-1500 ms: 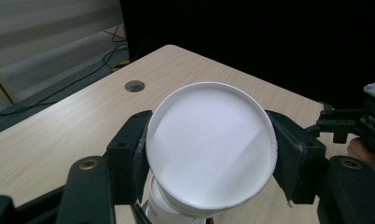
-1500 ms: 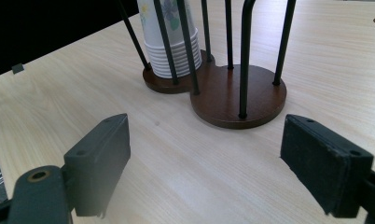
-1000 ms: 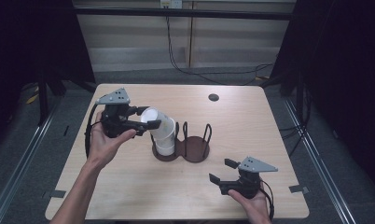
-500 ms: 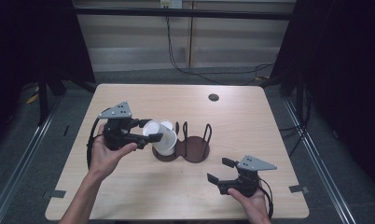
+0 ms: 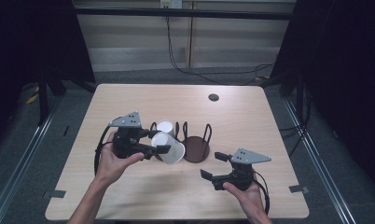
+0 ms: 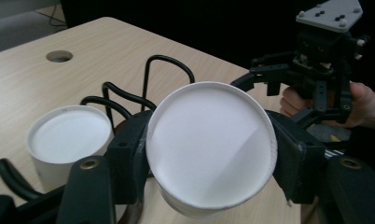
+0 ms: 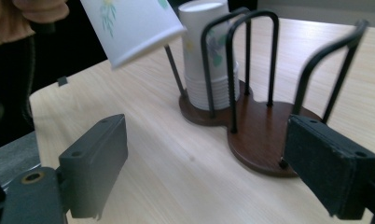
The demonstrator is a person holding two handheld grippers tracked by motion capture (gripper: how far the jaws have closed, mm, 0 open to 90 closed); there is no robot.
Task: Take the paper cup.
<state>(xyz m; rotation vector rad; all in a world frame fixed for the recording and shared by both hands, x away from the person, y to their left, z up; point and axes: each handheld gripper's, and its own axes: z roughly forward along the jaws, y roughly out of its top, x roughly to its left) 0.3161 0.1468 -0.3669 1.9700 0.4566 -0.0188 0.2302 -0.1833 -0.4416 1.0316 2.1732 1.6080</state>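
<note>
A brown two-bay cup holder [image 5: 196, 148] with black wire loops stands mid-table. Its left bay holds a stack of white paper cups [image 5: 165, 127], also in the left gripper view [image 6: 66, 135] and the right gripper view [image 7: 209, 56]. My left gripper [image 5: 160, 141] is shut on one white paper cup [image 5: 169, 147], tilted just in front of the stack, its bottom [image 6: 211, 144] facing the camera. My right gripper [image 5: 213, 164] hovers at the front right, pointed at the holder's base [image 7: 260, 135]. Its jaws have just been opening and nothing is between them.
A round cable hole [image 5: 213, 97] lies in the far right part of the tabletop. The holder's right bay is bare brown wood between wire loops. Dark floor and rails border the table [image 5: 129, 196] on both sides.
The left gripper has carried the cup down and toward the person, off the top of the stack, tilting it. The right gripper has risen a little.
</note>
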